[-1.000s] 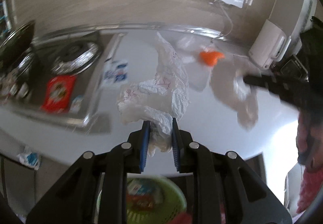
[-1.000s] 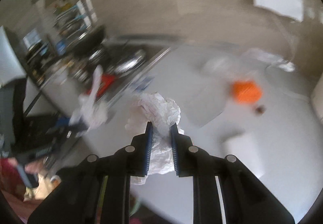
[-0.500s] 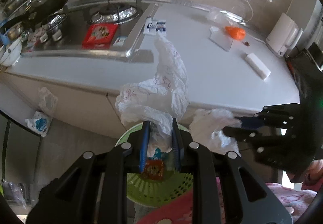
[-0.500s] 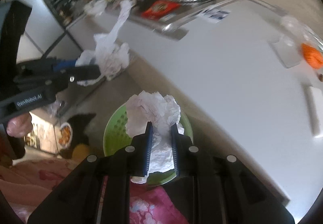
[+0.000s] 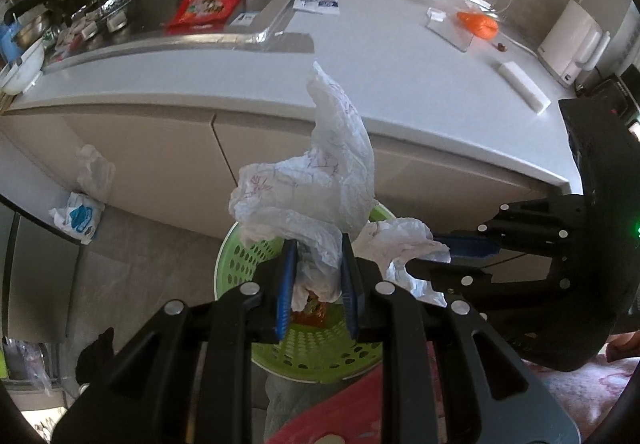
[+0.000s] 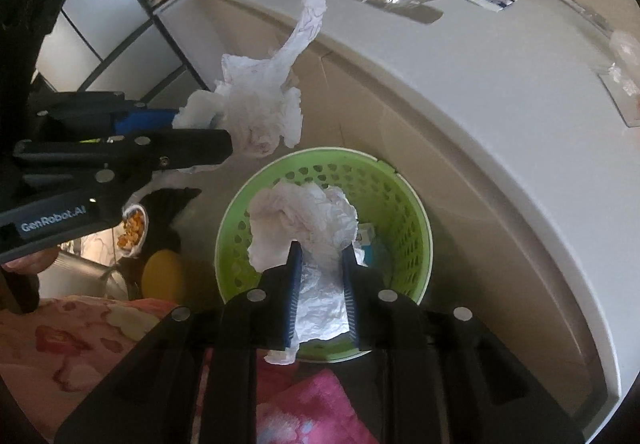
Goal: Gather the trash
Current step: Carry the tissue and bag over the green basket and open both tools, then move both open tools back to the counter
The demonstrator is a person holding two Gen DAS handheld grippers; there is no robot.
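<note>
A green perforated basket (image 5: 240, 256) (image 6: 400, 212) stands on the floor in front of the white cabinet. Directly above it, my left gripper (image 5: 318, 244) is shut on a crumpled white plastic bag (image 5: 320, 188) with red print; from the right wrist view this gripper (image 6: 208, 128) and its bag (image 6: 256, 112) hang left of the basket. My right gripper (image 6: 322, 248) hovers over the basket's mouth with crumpled white paper (image 6: 304, 216) between its blue pads; its jaws are opening while the paper still sits wedged there. The left wrist view shows that gripper (image 5: 428, 256) at the right.
A red wrapper (image 5: 312, 312) lies inside the basket. The white counter (image 5: 400, 64) carries a red packet (image 5: 204, 8), an orange item (image 5: 478, 22) and a kettle (image 5: 568, 44). White bags (image 5: 80, 212) lie on the floor. Pink floral fabric (image 6: 100, 332) and a food bowl (image 6: 132, 232) sit nearby.
Both grippers have come off the counter and dropped down over the green basket, each still carrying its load. The right gripper's jaws look slightly wider.
</note>
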